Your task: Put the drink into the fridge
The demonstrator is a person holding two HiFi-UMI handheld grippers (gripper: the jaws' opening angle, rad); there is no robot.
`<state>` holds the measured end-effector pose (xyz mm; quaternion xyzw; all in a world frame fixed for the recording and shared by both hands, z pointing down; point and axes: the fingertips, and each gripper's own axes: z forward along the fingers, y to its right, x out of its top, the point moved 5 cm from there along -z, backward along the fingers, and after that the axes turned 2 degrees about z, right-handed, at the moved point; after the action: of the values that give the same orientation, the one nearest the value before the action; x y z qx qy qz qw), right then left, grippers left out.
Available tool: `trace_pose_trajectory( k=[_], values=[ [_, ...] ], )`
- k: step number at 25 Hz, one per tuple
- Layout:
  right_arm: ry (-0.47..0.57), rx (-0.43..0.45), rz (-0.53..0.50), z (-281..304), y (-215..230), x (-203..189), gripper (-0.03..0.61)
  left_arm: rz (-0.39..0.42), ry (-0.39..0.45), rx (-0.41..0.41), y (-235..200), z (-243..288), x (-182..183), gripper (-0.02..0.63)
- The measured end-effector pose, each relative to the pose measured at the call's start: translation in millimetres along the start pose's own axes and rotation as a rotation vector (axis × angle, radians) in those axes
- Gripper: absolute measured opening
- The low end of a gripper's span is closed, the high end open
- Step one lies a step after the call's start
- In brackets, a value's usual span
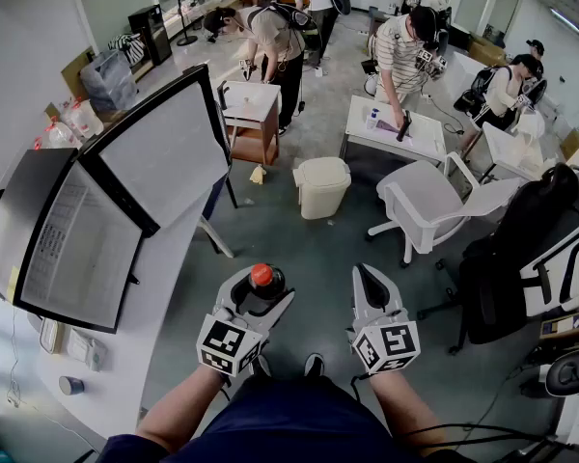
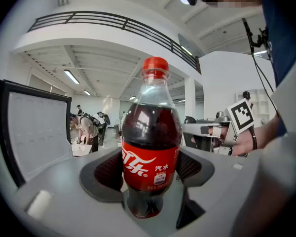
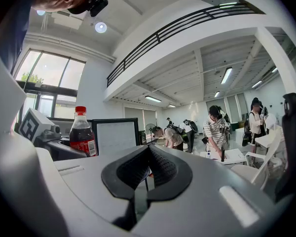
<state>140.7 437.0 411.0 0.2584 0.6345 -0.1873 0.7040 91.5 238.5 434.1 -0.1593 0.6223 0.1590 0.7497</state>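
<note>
A cola bottle point(image 1: 261, 279) with a red cap and red label stands upright between the pads of my left gripper point(image 1: 260, 285), which is shut on its lower body. The left gripper view shows the bottle point(image 2: 150, 132) filling the middle, with a pad pressed to each side of it in the left gripper point(image 2: 150, 173). To the right, my right gripper point(image 1: 371, 283) is held level with it, shut and empty. Its pads meet at the tips in the right gripper view point(image 3: 148, 154), where the bottle point(image 3: 82, 132) shows at the left. The black-framed fridge point(image 1: 82, 244) stands on the desk at the left.
A white desk point(image 1: 125, 355) runs under the fridge. Ahead on the grey floor are a cream bin point(image 1: 323, 186), a white office chair point(image 1: 429, 201) and a black chair point(image 1: 521, 258). Several people work at small white tables point(image 1: 391, 128) farther back.
</note>
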Motion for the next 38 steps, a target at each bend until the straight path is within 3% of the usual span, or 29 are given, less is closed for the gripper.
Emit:
trace_pose_trajectory(
  k=[6, 12, 18, 24, 30, 38],
  values=[
    [-0.004, 0.003, 0.022, 2, 10, -3, 0.006, -0.008, 0.002, 0.005, 4, 6, 0, 0.318],
    [-0.016, 0.078, 0.011, 15, 12, -10, 0.006, -0.035, 0.015, 0.088, -2, 4, -4, 0.318],
    [-0.053, 0.194, 0.035, 38, 10, -23, 0.006, -0.053, 0.019, 0.247, -20, -11, -9, 0.318],
    [-0.086, 0.376, 0.022, 59, -15, -34, 0.006, -0.09, 0.009, 0.47, -39, -59, -21, 0.318],
    [-0.116, 0.449, 0.037, 84, -37, -49, 0.006, -0.124, -0.016, 0.659, -61, -116, -41, 0.318],
    [-0.139, 0.491, 0.006, 109, -86, -58, 0.006, -0.176, -0.008, 0.79, -96, -182, -75, 0.318]
  ],
)
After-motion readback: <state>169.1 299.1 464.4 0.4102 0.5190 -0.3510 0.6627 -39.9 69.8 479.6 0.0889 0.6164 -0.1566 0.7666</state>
